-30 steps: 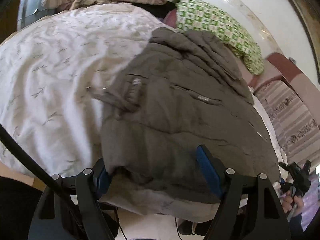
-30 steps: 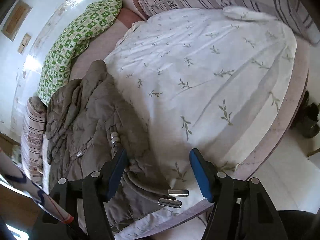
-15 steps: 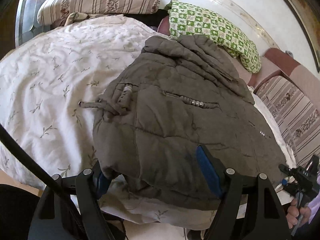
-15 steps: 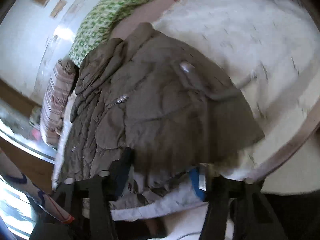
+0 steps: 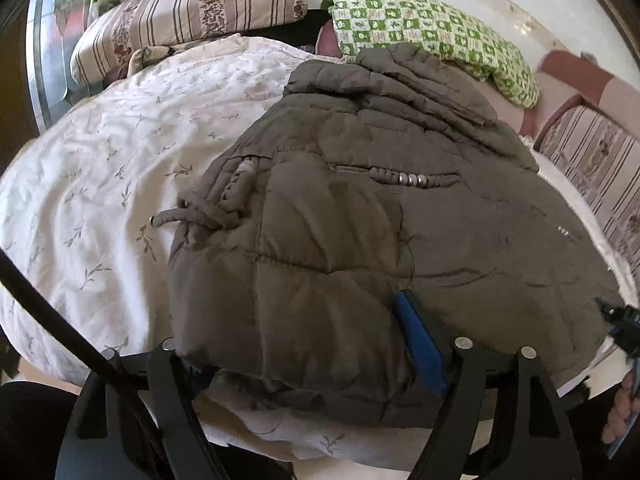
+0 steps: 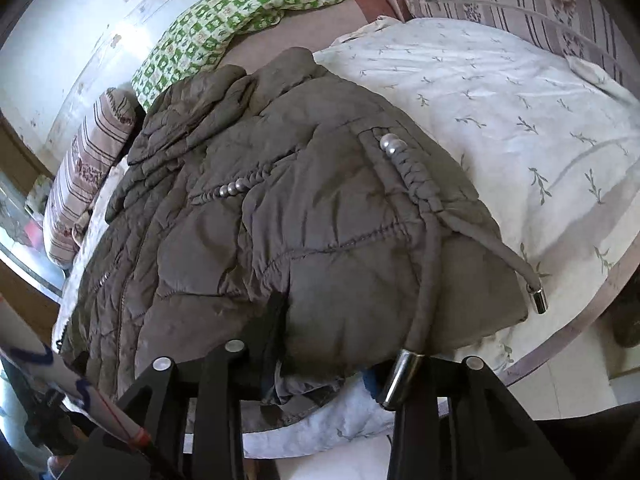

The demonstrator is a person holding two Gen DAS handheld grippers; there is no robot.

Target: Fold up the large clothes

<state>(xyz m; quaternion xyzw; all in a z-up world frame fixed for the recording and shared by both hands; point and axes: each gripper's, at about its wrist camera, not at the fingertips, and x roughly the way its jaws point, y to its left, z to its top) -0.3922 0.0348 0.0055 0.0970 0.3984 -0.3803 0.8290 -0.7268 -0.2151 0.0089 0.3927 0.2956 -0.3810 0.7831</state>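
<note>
A puffy grey-brown quilted jacket lies folded on a white leaf-print bed cover. Its near hem fills my left gripper; the left finger is buried under the fabric and the blue right pad still touches it as the jaws start opening. In the right wrist view the same jacket has its front hem pinched in my right gripper, whose left finger digs into the padding. A drawcord with a metal tip hangs over the right finger.
A green checked pillow and striped bolsters line the far side of the bed. The bed's edge drops to a pale floor on the right. A person's hand shows at the right edge of the left wrist view.
The right gripper swung left from the bare cover onto the jacket's hem and closed on it. The jacket's edge has been drawn towards the near edge of the bed, its cord now trailing onto the cover.
</note>
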